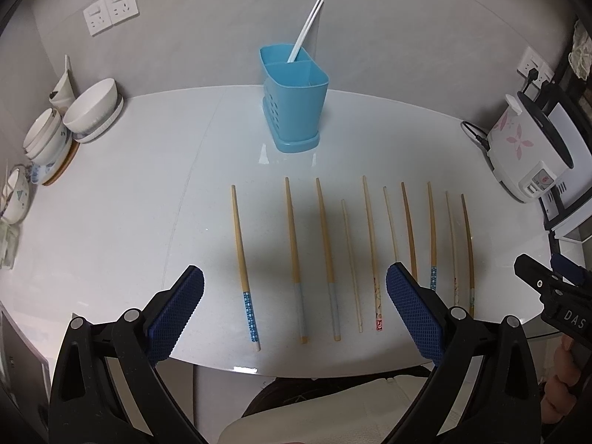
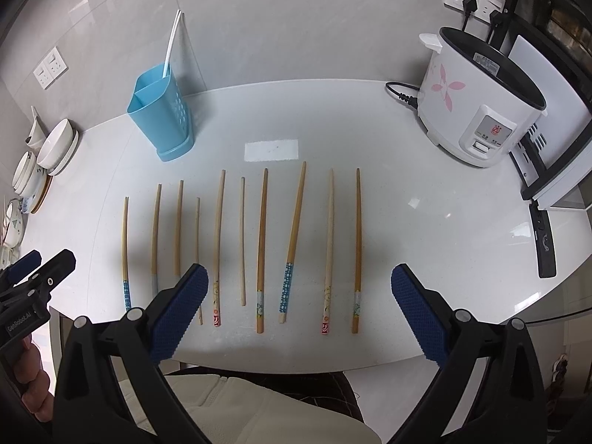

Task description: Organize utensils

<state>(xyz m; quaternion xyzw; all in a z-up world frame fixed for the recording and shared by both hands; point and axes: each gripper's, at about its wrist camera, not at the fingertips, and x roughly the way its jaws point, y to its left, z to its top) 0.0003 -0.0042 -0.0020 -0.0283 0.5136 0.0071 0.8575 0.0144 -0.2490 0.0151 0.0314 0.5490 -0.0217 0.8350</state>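
Several wooden chopsticks lie side by side on the white table (image 1: 111, 222), tips toward the wall; the leftmost has a blue dotted end (image 1: 244, 270), another blue dotted one (image 2: 292, 248) lies right of middle. A blue two-compartment utensil holder (image 1: 296, 100) (image 2: 162, 114) stands behind them with a pair of white chopsticks (image 1: 305, 31) in its far compartment. My left gripper (image 1: 295, 288) is open above the near ends of the left chopsticks, holding nothing. My right gripper (image 2: 299, 288) is open over the near ends of the right chopsticks, empty too.
Stacked bowls and plates (image 1: 92, 111) crowd the table's left edge. A white rice cooker (image 2: 477, 103) with its cord stands at the right, with a black power strip (image 2: 544, 236) near it. The other gripper (image 1: 555, 292) and a hand show at the right edge.
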